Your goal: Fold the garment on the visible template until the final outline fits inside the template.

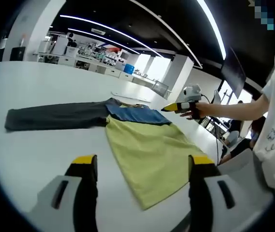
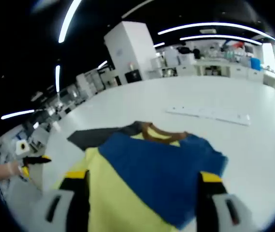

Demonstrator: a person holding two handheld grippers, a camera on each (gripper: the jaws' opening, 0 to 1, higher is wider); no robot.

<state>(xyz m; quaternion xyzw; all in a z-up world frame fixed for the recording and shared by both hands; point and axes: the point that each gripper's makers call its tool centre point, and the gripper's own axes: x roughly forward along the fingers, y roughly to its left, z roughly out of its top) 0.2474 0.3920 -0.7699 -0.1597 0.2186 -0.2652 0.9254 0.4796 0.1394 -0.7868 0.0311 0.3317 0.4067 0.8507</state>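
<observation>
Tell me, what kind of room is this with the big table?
Probably a big open lab or workshop. A wide white table holds a garment, benches crowded with equipment line the far wall, and long strip lights run across a dark ceiling.

The shirt (image 1: 147, 154) is showing yellow, blue and a dark grey sleeve (image 1: 55, 117), lying on a white table (image 1: 36, 82).

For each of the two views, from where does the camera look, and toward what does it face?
Left gripper view: rides on the left hand-held gripper, low over the white table, facing the garment's yellow-green body; beyond it, the person's arm with the right hand-held gripper.
Right gripper view: rides on the right hand-held gripper, facing the garment's collar end; left hand-held gripper at left.
Shared: garment, table.
</observation>
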